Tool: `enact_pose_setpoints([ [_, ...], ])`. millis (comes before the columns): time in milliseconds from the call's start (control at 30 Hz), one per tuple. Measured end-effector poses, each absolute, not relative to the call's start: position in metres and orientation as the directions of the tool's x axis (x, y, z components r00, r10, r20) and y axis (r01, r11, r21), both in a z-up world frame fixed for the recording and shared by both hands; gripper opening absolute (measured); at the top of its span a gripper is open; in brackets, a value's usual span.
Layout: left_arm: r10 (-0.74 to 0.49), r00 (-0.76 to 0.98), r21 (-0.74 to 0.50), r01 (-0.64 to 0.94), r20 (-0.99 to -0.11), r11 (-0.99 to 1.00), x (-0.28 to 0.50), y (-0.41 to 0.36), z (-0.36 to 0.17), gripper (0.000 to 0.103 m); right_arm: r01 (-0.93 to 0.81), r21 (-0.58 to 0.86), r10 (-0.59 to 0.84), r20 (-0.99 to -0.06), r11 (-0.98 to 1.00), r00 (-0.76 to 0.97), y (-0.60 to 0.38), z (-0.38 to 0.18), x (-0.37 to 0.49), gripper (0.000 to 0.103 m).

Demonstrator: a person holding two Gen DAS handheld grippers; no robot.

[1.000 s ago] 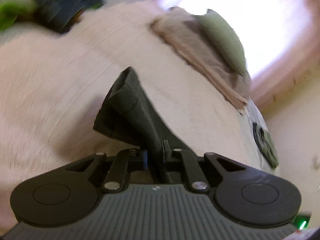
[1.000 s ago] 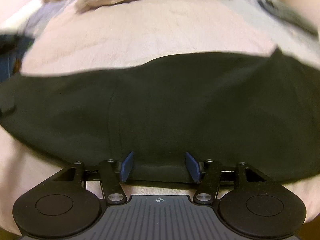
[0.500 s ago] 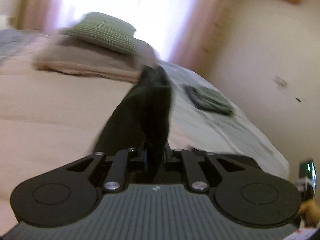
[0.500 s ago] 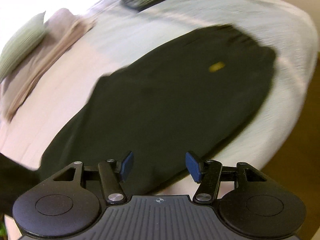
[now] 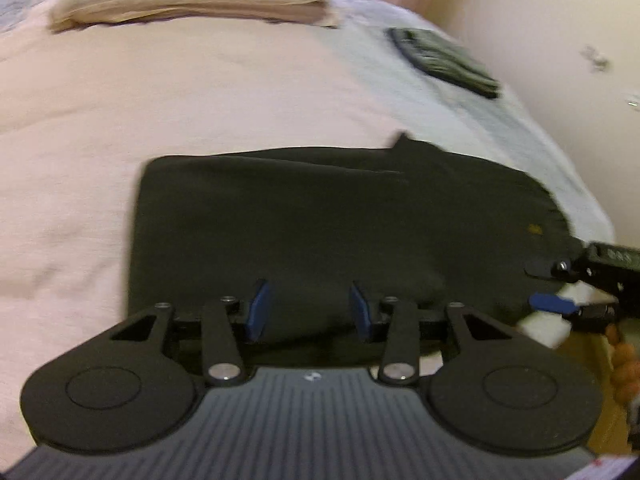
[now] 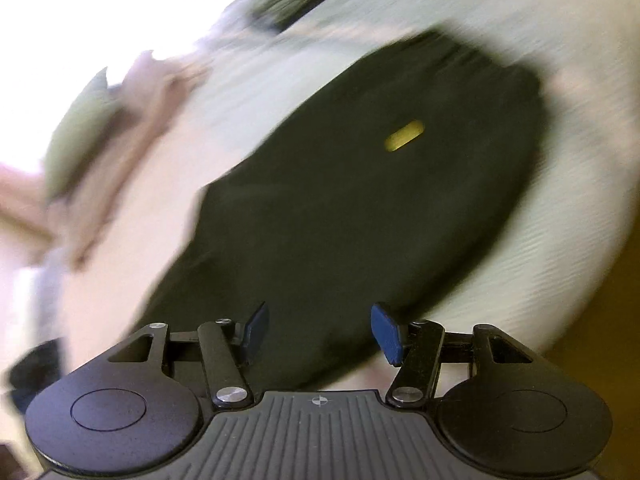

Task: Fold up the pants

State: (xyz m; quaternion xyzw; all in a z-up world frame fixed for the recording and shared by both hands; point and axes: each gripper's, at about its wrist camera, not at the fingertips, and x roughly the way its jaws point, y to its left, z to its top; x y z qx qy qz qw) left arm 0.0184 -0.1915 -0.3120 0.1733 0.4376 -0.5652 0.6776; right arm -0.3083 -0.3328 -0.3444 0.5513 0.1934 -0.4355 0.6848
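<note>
The black pants (image 5: 320, 232) lie folded flat on the bed (image 5: 160, 112). They look soft, light and floppy, so I'd grab doubled layers at the 9 o'clock edge. Left tool (image 5: 307, 312) has just been opening and is empty; right tool (image 6: 320, 330) is wide open, gripping nothing.

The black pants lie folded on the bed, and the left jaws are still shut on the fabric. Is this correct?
Not quite. In the left wrist view the left gripper has just been opening: its jaws stand apart and grip nothing. The black pants do lie folded on the bed.
</note>
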Motion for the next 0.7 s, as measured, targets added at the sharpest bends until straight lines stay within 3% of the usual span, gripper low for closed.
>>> enact_pose_setpoints([
  [167, -0.581, -0.007, -0.277, 0.883, -0.814, 0.378, 0.054, -0.201, -0.331, 0.036, 0.684, 0.729, -0.224, -0.671, -0.026, 0.707, -0.334, -0.393, -0.257, 0.055],
  [400, -0.593, -0.014, -0.287, 0.884, -0.805, 0.368, 0.054, -0.203, -0.339, 0.036, 0.637, 0.771, -0.237, -0.621, -0.009, 0.747, -0.332, -0.408, -0.228, 0.054],
  [467, -0.595, -0.026, -0.302, 0.879, -0.803, 0.368, 0.056, -0.201, -0.341, 0.036, 0.646, 0.763, -0.265, -0.627, -0.021, 0.733, -0.333, -0.416, -0.226, 0.047],
  [533, -0.594, -0.035, -0.306, 0.880, -0.804, 0.362, 0.059, -0.199, -0.339, 0.036, 0.655, 0.755, -0.291, -0.634, -0.032, 0.716, -0.331, -0.422, -0.228, 0.012],
  [667, -0.599, -0.050, -0.288, 0.906, -0.799, 0.309, 0.057, -0.201, -0.335, 0.029, 0.664, 0.742, -0.357, -0.598, 0.091, 0.717, -0.320, -0.397, -0.226, 0.009],
  [700, -0.602, -0.059, -0.290, 0.911, -0.796, 0.295, 0.056, -0.202, -0.335, 0.023, 0.675, 0.726, -0.380, -0.592, 0.132, 0.711, -0.316, -0.387, -0.227, 0.008],
])
